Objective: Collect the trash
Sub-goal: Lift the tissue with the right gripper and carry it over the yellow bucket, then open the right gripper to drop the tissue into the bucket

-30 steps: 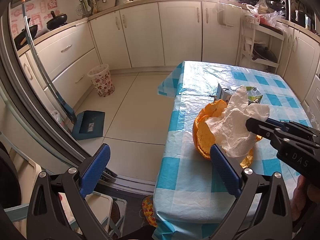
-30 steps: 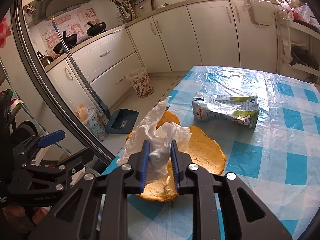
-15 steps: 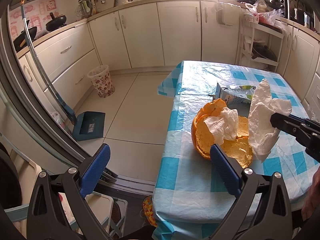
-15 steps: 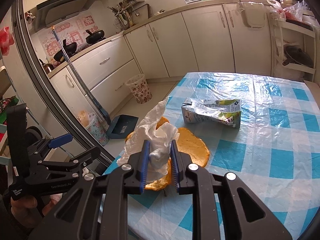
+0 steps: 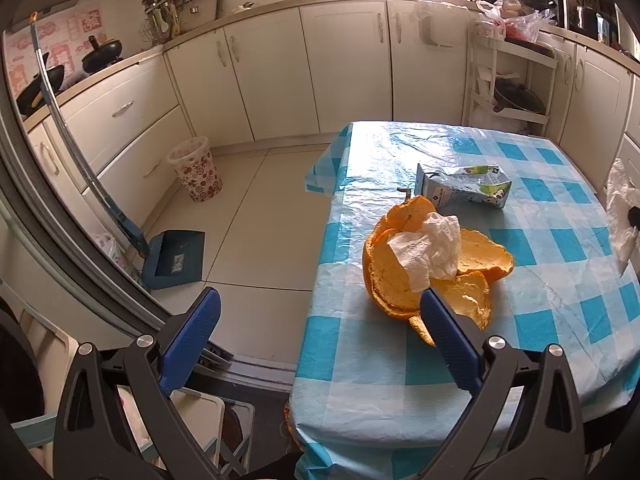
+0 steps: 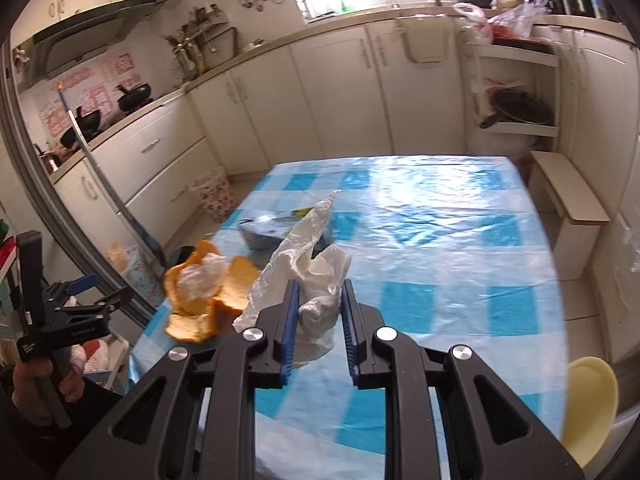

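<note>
Each tool is a black plastic frame with triangular cut-outs, silver round screws and blue ribbed pads: left tool, right tool; small white lettering marks the left one's side.

In the left wrist view, the crumpled white plastic bag is cut off by the right edge. In the right wrist view, it hides part of the flattened grey-blue milk carton, whose print is blurred beyond reading.

Two crumpled white tissues: one held aloft, one lying in the peel. One orange peel heap. One flattened milk carton. One checked table. One patterned wastebasket. One blue dustpan.
</note>
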The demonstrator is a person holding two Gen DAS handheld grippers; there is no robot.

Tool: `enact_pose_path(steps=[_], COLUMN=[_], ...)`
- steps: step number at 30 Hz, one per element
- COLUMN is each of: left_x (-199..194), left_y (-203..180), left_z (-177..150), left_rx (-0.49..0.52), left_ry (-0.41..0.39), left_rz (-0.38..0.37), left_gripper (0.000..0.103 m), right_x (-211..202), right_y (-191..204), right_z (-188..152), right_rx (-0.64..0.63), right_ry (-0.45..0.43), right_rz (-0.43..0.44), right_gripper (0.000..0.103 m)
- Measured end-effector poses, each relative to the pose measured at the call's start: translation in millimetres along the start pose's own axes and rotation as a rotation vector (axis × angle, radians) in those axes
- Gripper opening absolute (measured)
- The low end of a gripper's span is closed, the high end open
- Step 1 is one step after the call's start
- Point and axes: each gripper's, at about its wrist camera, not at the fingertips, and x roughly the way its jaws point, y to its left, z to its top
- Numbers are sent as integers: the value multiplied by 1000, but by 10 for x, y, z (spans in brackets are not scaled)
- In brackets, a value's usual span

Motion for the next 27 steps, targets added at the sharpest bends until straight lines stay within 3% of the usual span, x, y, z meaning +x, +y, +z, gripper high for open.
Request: enact_pose_path(steps=[6,13,27], left_x=[-89,-153,-105], left_y=[-332,-851,-1513], left_z=[57,139,164], left_rx=[60,146,260], left_ry=[-23,-35,-17], left_rz=[-26,-61,-74], left_gripper=[96,96,96], right_x=[-555,-913,-155], right_y=[-1003,-1815,-2868], right_z=[186,88,-1069], right_rx=[60,124,261], right_ry=[15,65,325], right_rz=[-230,-354,-405], right_gripper=[22,22,22])
